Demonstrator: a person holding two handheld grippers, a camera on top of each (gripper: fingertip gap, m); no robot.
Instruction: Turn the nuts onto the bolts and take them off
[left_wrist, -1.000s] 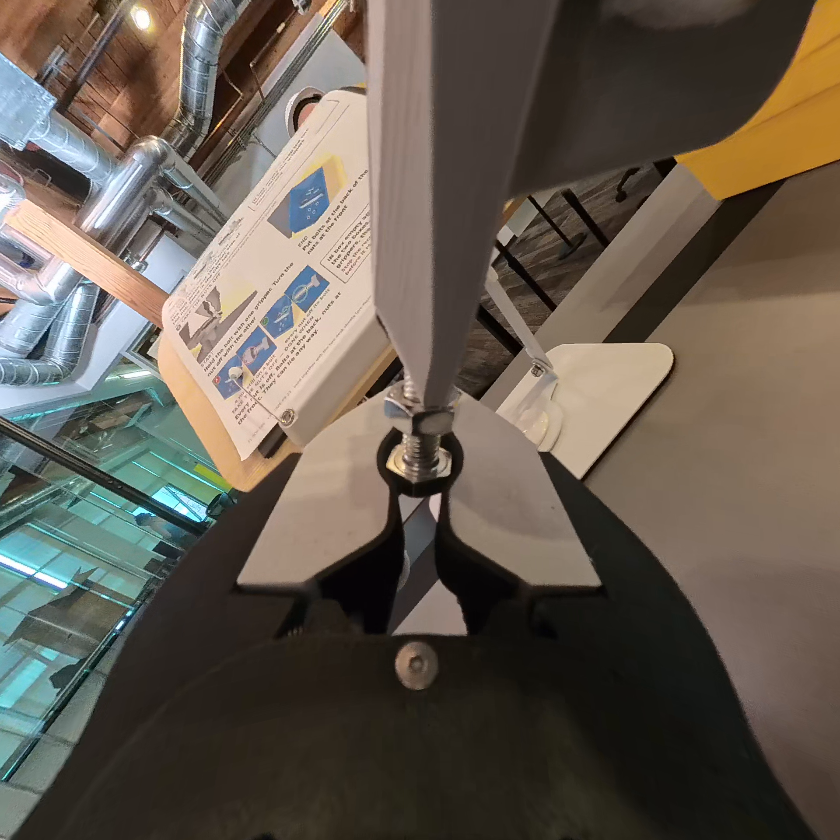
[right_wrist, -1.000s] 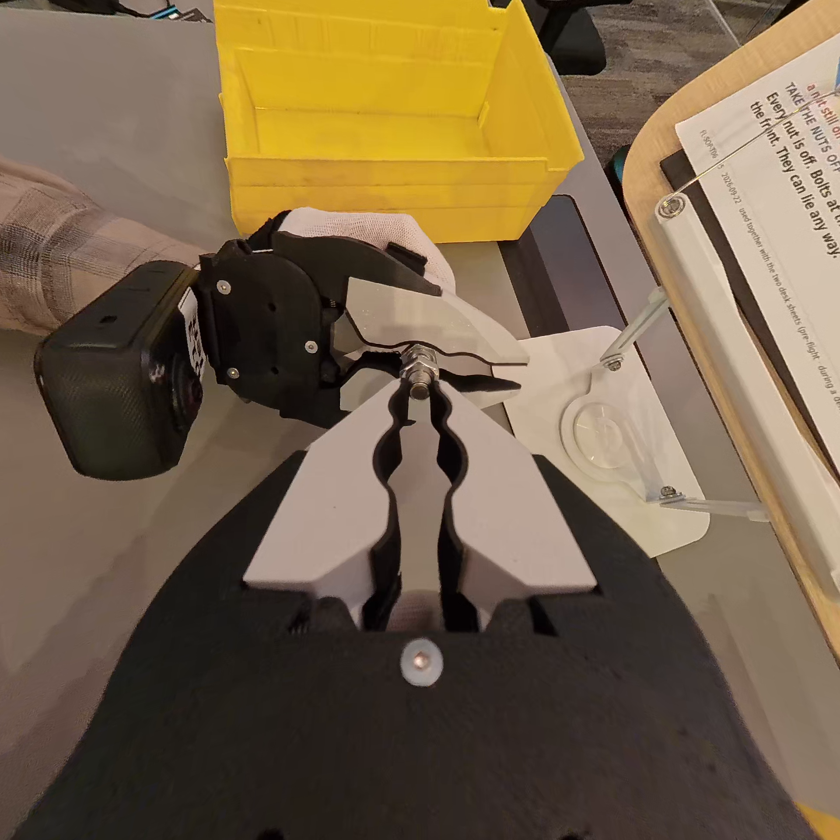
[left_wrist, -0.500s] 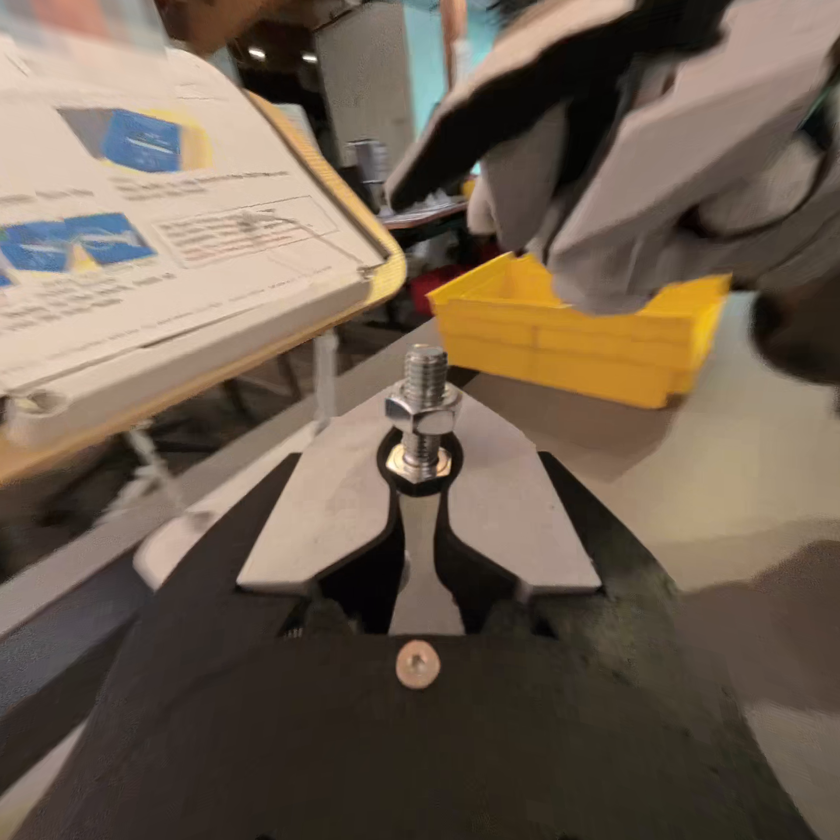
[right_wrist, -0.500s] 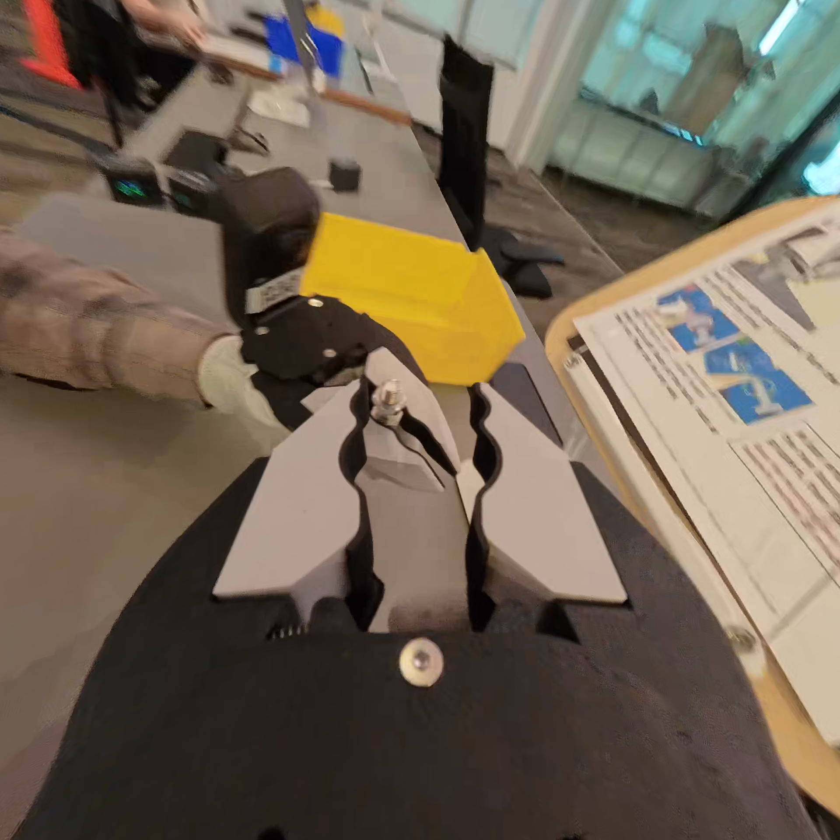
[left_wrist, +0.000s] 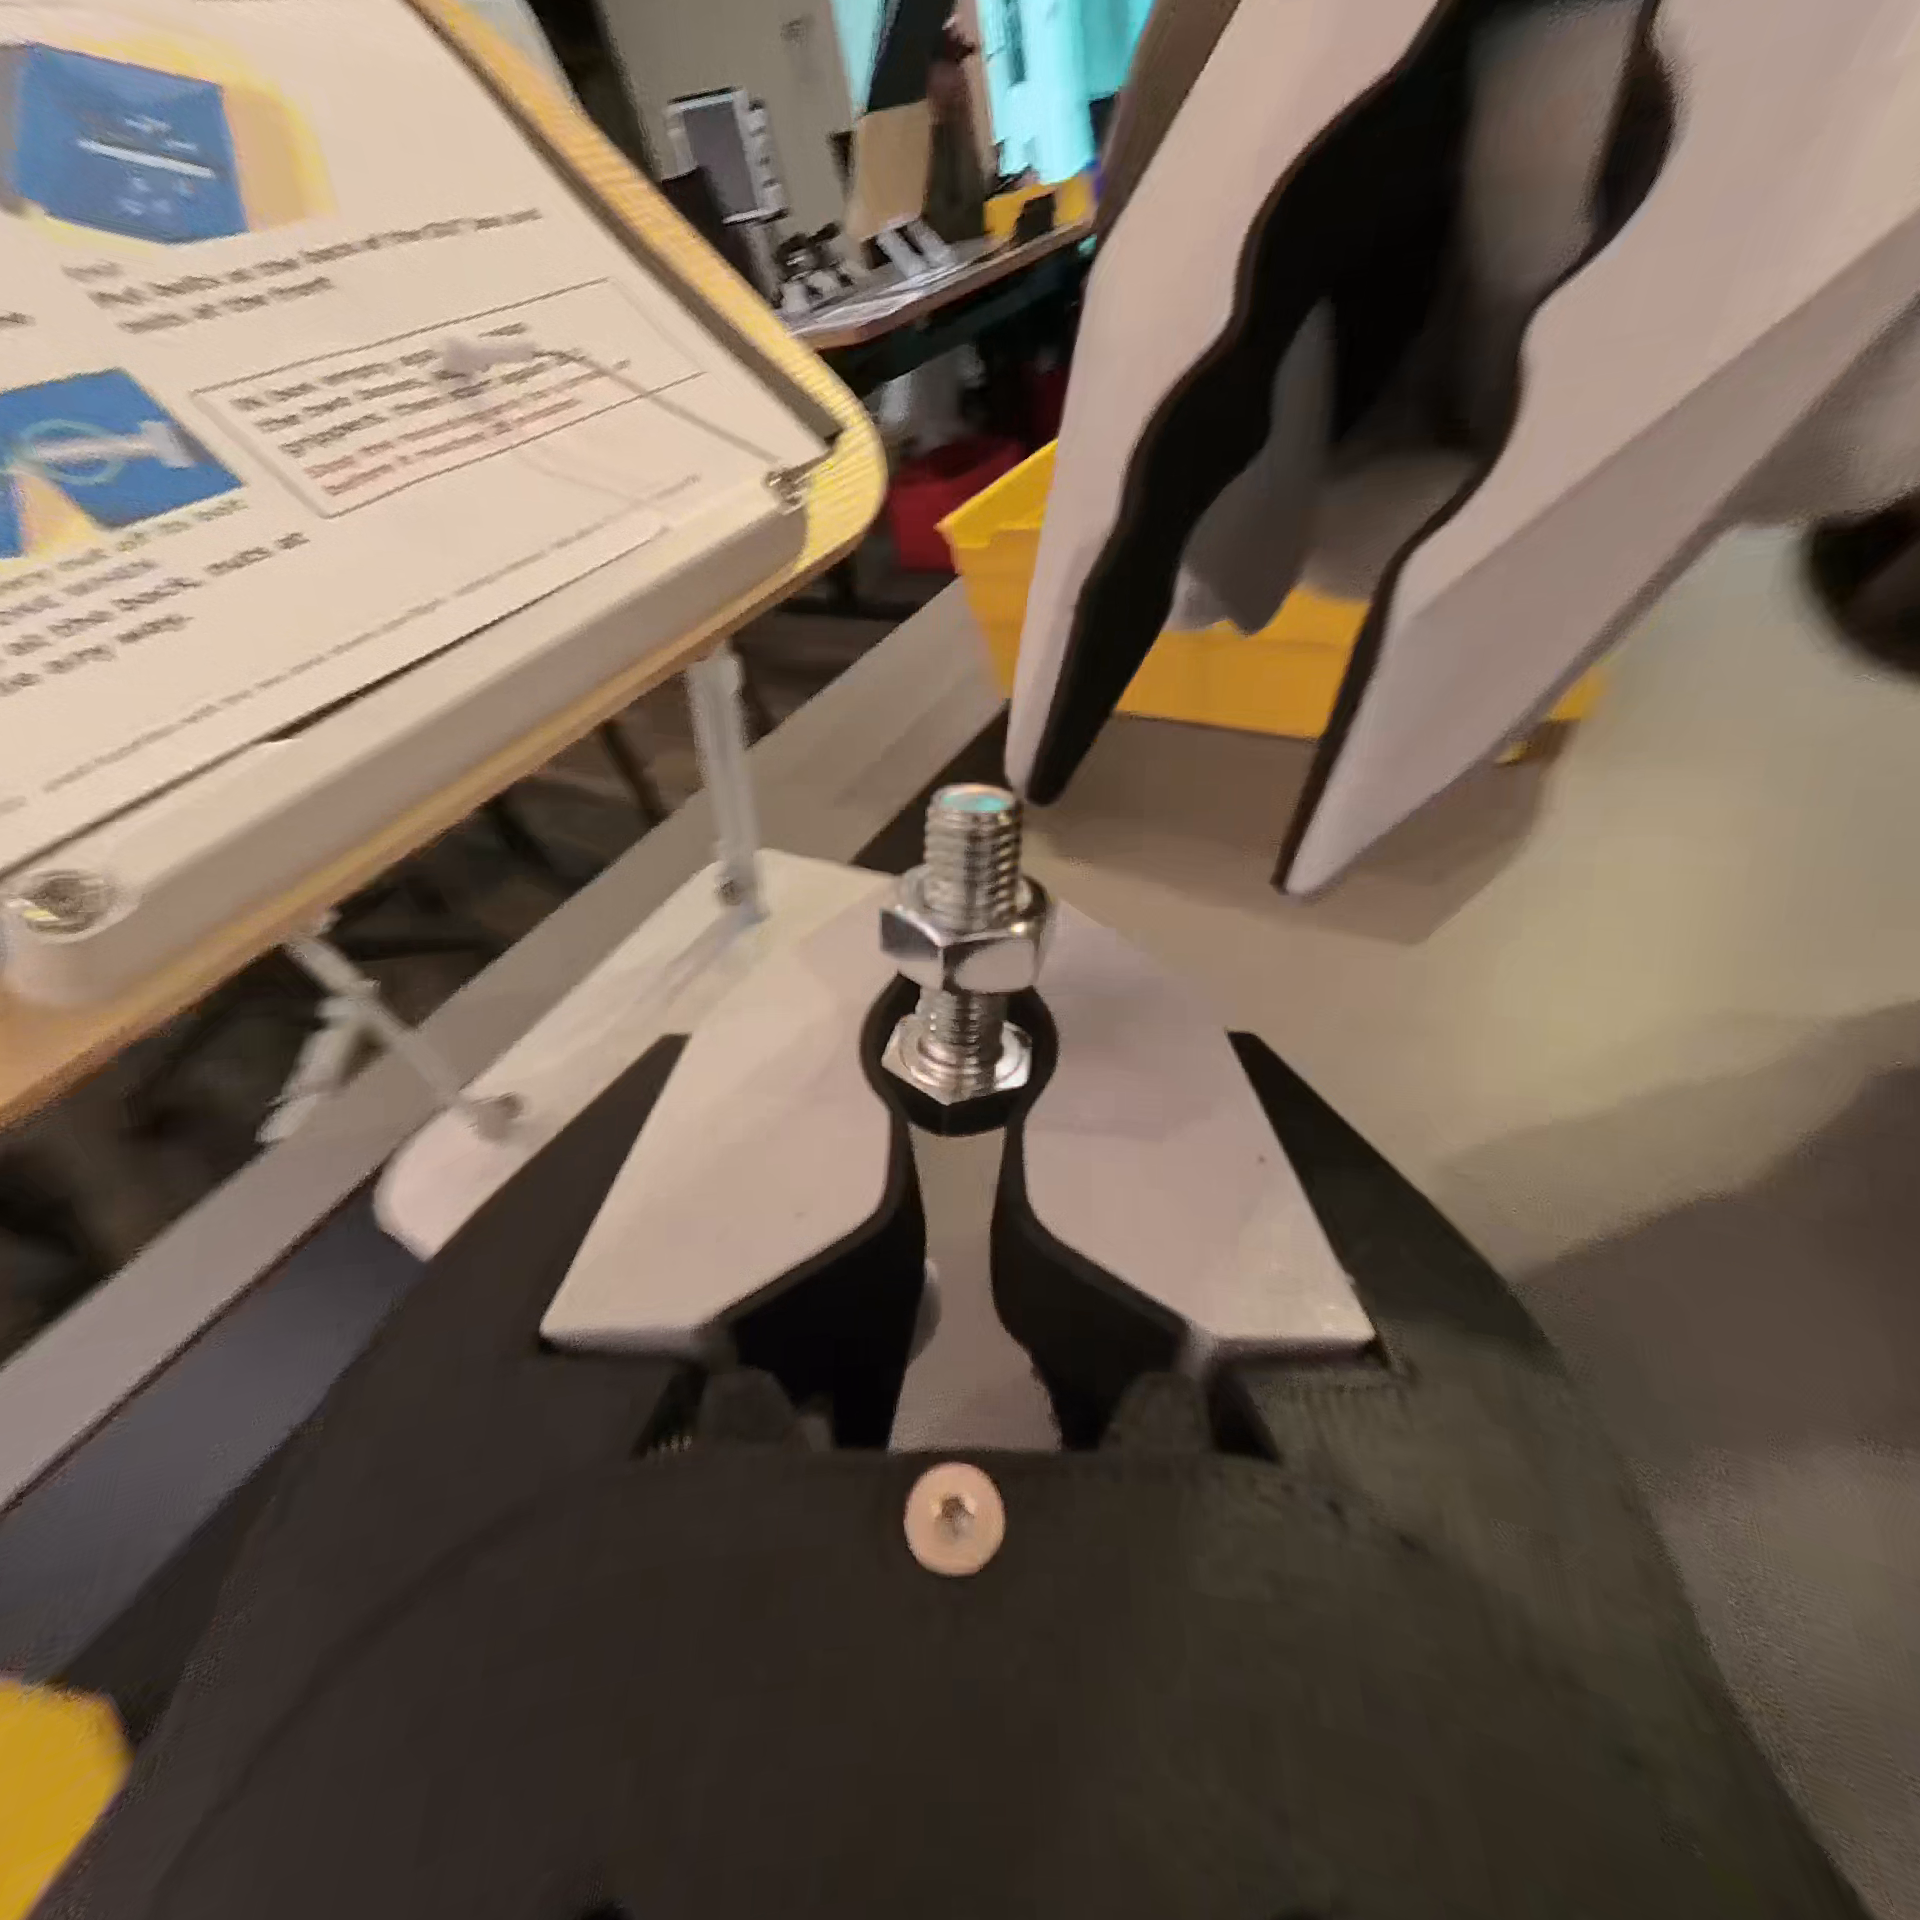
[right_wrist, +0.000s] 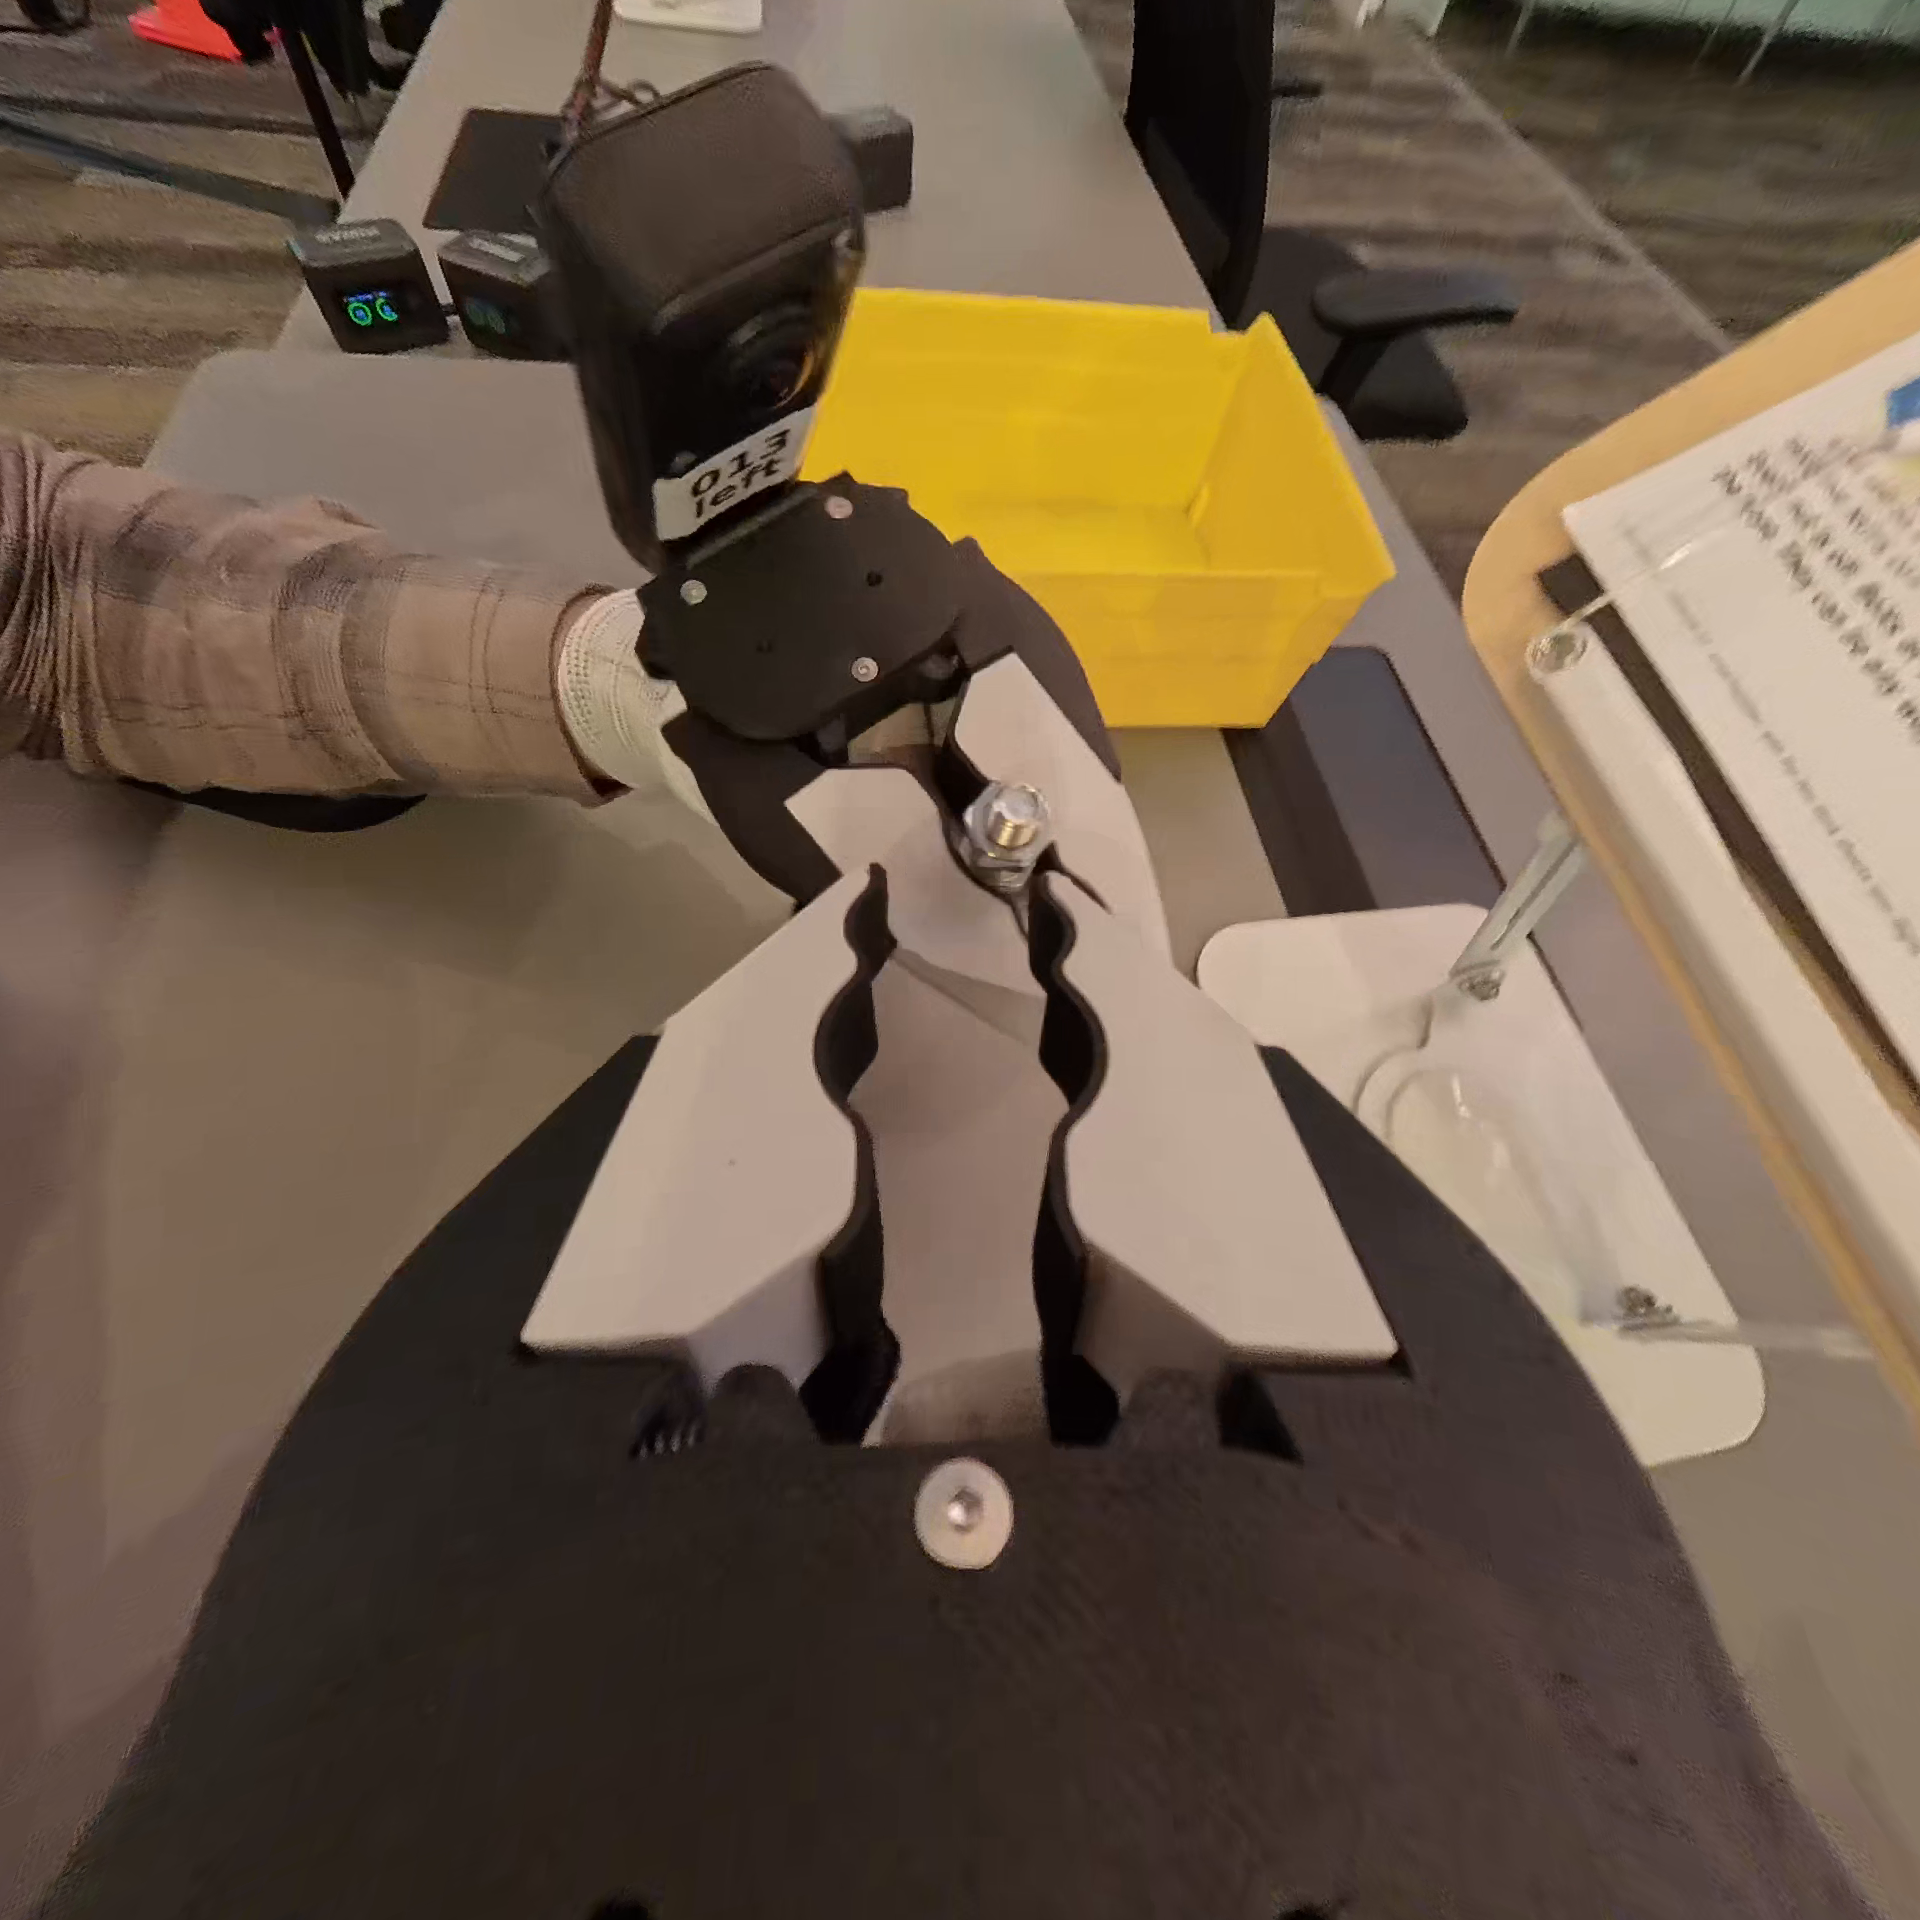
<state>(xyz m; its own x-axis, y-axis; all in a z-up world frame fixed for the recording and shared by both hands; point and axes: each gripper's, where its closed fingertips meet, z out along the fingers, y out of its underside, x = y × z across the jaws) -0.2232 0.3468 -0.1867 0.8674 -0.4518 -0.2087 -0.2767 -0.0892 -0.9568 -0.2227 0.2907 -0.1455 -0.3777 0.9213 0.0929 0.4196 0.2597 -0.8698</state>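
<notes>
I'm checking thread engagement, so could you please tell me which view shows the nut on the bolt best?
The left wrist view: the nut sits large and sharp partway down the bolt, whose head the left claw clamps. In the right wrist view the nut is small, seen nearly end-on, just beyond the open right claw.

Both grippers look the same: a matte black, grainy 3D-printed body with one silver screw dead centre, plus two pale grey wedge fingers lined with wavy black pads. The left gripper carries a chunky black camera on top with a white label strip, small silver screws in its housing. Person wears a plaid sleeve and a white knit glove.
</notes>
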